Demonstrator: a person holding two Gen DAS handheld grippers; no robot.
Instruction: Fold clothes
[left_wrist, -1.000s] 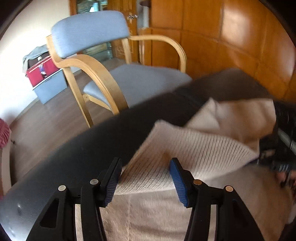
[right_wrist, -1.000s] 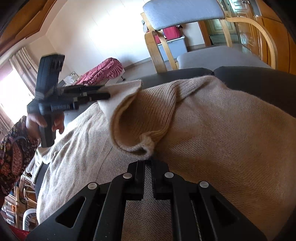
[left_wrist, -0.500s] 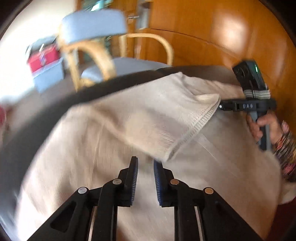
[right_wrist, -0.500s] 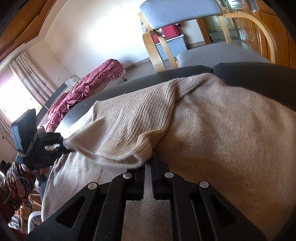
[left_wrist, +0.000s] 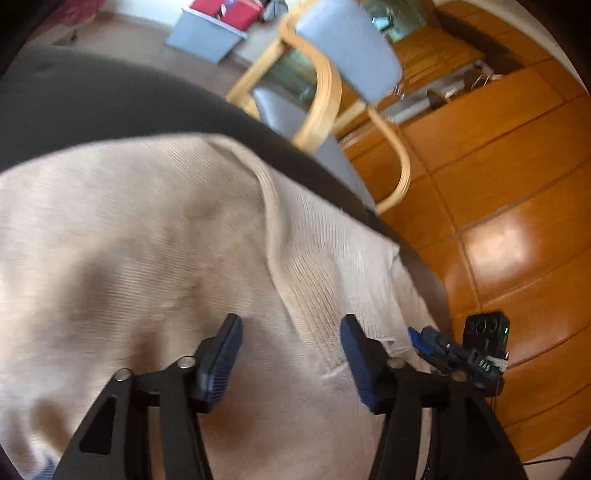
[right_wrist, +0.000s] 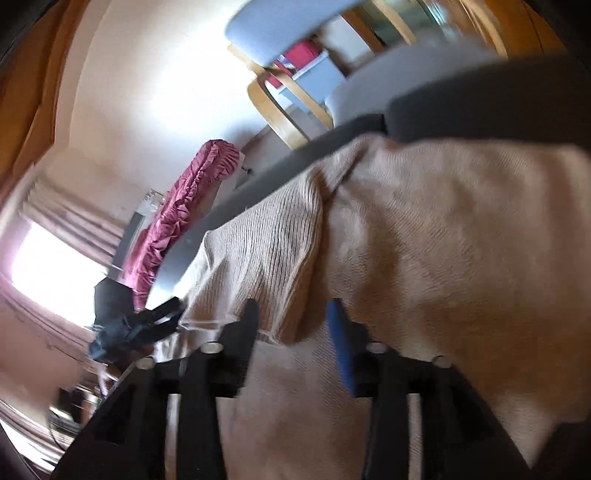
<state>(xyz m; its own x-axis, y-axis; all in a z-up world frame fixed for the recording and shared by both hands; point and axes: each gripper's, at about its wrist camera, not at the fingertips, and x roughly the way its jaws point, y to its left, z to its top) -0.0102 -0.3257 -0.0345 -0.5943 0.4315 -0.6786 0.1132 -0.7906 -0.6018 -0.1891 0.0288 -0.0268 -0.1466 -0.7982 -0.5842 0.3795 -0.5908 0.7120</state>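
Beige knit sweater lies spread over the dark table, filling centre and lower frame; a ribbed sleeve is folded across its body. Left gripper stands open above the fabric, holding nothing. Right gripper likewise open, empty. Only the right view shows the crimson bedding at left; only the left view shows orange wood panelling.

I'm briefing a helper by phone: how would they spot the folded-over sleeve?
Find the dark table with the beige sweater spread across it. The sleeve is the ribbed strip lying over the smoother body knit, running from the far table edge toward the open left gripper.
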